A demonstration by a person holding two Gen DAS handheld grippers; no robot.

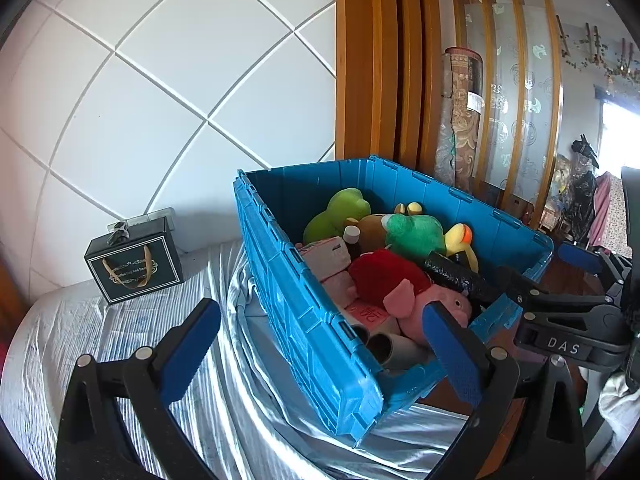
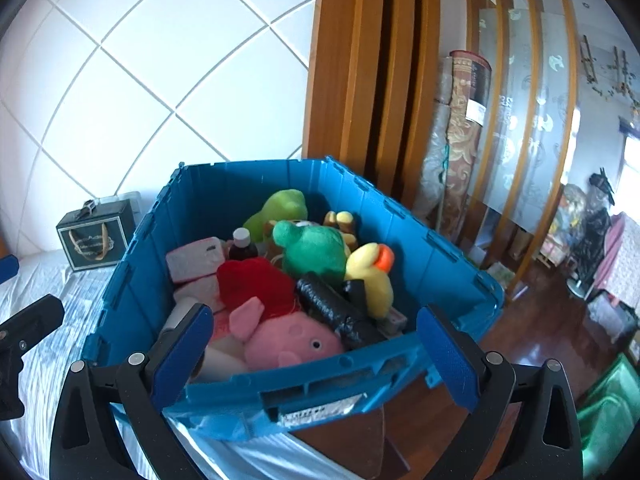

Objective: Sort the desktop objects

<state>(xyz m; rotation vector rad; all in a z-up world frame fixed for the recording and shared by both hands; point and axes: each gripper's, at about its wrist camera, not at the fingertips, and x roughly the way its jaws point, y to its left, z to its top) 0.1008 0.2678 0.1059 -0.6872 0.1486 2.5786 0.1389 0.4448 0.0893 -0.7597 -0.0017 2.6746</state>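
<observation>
A blue plastic crate (image 1: 304,312) (image 2: 404,248) stands on a table with a silvery cloth. It holds a pink pig plush in a red dress (image 1: 420,300) (image 2: 288,336), a green frog plush (image 1: 416,234) (image 2: 314,248), a yellow duck plush (image 1: 460,240) (image 2: 370,276), a black roll (image 1: 460,276) (image 2: 340,308), a brown bottle (image 2: 243,246) and pink boxes (image 2: 196,260). My left gripper (image 1: 320,356) is open and empty, at the crate's near left corner. My right gripper (image 2: 316,360) is open and empty, over the crate's near rim; it also shows in the left wrist view (image 1: 576,280).
A black gift bag (image 1: 134,266) (image 2: 96,238) stands on the cloth (image 1: 100,340) by the white tiled wall. Wooden posts and a rolled carpet (image 1: 460,120) stand behind the crate. A dark wood floor and a green bin (image 2: 612,416) lie to the right.
</observation>
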